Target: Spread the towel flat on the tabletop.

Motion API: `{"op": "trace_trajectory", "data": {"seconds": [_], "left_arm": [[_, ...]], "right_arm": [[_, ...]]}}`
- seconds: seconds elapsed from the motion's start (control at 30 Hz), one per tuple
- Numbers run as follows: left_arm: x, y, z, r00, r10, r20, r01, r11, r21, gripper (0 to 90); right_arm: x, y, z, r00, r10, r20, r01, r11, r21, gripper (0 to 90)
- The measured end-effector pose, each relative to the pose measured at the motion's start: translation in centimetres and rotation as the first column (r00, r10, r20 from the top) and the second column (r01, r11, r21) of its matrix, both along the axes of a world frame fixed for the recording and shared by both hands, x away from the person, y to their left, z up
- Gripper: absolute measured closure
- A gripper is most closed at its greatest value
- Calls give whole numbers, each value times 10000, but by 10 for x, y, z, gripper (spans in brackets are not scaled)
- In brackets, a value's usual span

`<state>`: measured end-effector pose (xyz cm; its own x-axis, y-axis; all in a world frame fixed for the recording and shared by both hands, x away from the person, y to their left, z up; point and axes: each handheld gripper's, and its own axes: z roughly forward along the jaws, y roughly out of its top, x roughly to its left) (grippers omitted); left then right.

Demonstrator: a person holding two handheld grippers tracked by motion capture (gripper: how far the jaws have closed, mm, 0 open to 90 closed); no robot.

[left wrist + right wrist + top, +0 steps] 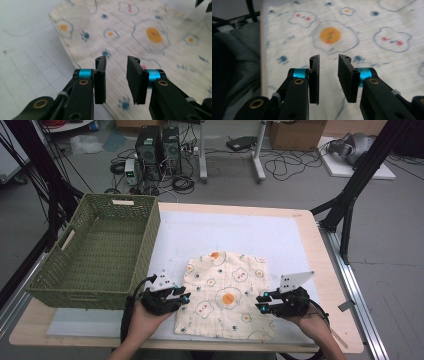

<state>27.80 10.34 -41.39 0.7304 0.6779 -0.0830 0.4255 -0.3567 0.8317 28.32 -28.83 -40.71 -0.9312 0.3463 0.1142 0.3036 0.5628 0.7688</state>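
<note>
A cream cloth printed with fried eggs and small bears lies flat on the white mat, near the front edge of the table. My left gripper hovers at the cloth's left edge and points right across it. In the left gripper view the cloth lies under the left gripper, whose jaws stand apart with nothing between them. My right gripper is at the cloth's right side and points left. Its own view shows the right gripper open above the cloth, gripping nothing.
A green woven basket stands empty on the left of the table, close to the left hand. The white mat covers most of the wooden table. Beyond the table, computers and cables lie on the floor.
</note>
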Motion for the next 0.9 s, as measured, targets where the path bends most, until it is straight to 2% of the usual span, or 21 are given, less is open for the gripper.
{"op": "trace_trajectory", "data": {"seconds": [0.07, 0.13, 0.17, 0.27, 0.3, 0.33, 0.43, 0.47, 0.5, 0.53, 0.57, 0.6, 0.7, 0.73, 0.8, 0.83, 0.87, 0.9], "left_arm": [[14, -5, 2, 9997, 227, 113, -228, 9997, 132, 688], [28, -9, 4, 9986, 478, 209, -478, 9989, -37, 684], [35, -12, 5, 9975, 625, 326, -626, 9980, 27, 676], [53, -19, 5, 9908, 1210, 607, -1225, 9922, 210, 617], [58, -21, 4, 9892, 1346, 586, -1365, 9902, 281, 605], [63, -23, 2, 9878, 1476, 499, -1497, 9878, 426, 582], [76, -27, -6, 9844, 1754, -137, -1749, 9840, 353, 504], [79, -27, -9, 9839, 1764, -285, -1760, 9842, 173, 511], [82, -27, -11, 9845, 1678, -503, -1680, 9858, 6, 557], [83, -25, -12, 9854, 1570, -656, -1583, 9873, -149, 676], [81, -26, -12, 9854, 1647, -423, -1646, 9863, 52, 816], [78, -26, -10, 9872, 1592, -41, -1590, 9868, 315, 852], [64, -28, -1, 9855, 1435, 906, -1478, 9881, 430, 863], [58, -30, 2, 9852, 1206, 1220, -1285, 9900, 591, 863], [47, -36, 3, 9846, 737, 1587, -947, 9871, 1294, 858], [43, -38, 1, 9882, 316, 1497, -528, 9888, 1395, 855], [40, -41, -2, 9922, -105, 1245, -85, 9885, 1511, 847], [39, -43, -5, 9954, -309, 902, 149, 9847, 1739, 829]], "right_arm": [[10, 2, 0, 9994, -346, 24, 346, 9994, -28, 674], [22, 3, 0, 9979, -647, 68, 648, 9978, -151, 649], [29, 4, 0, 9967, -803, 147, 805, 9967, -132, 636], [48, 6, -3, 9924, -1228, 93, 1231, 9915, -415, 588], [54, 7, -5, 9908, -1346, 124, 1350, 9896, -501, 585], [58, 9, -7, 9895, -1444, 70, 1445, 9872, -670, 582], [68, 13, -14, 9868, -1619, 21, 1614, 9827, -907, 573], [70, 14, -17, 9861, -1659, 4, 1651, 9809, -1031, 573], [71, 15, -19, 9855, -1693, -59, 1675, 9790, -1159, 571], [72, 15, -21, 9852, -1708, -147, 1677, 9781, -1236, 571], [73, 14, -23, 9841, -1764, -210, 1723, 9765, -1293, 574], [74, 14, -24, 9827, -1834, -246, 1786, 9748, -1337, 582], [73, 12, -28, 9797, -1985, -259, 1924, 9694, -1523, 643], [72, 12, -30, 9789, -2026, -255, 1962, 9679, -1572, 654], [70, 10, -31, 9778, -2089, -170, 2044, 9682, -1440, 694], [69, 9, -31, 9773, -2106, -218, 2058, 9689, -1373, 705], [68, 8, -32, 9772, -2114, -210, 2069, 9693, -1330, 705], [67, 8, -32, 9775, -2092, -252, 2042, 9698, -1333, 704]]}}
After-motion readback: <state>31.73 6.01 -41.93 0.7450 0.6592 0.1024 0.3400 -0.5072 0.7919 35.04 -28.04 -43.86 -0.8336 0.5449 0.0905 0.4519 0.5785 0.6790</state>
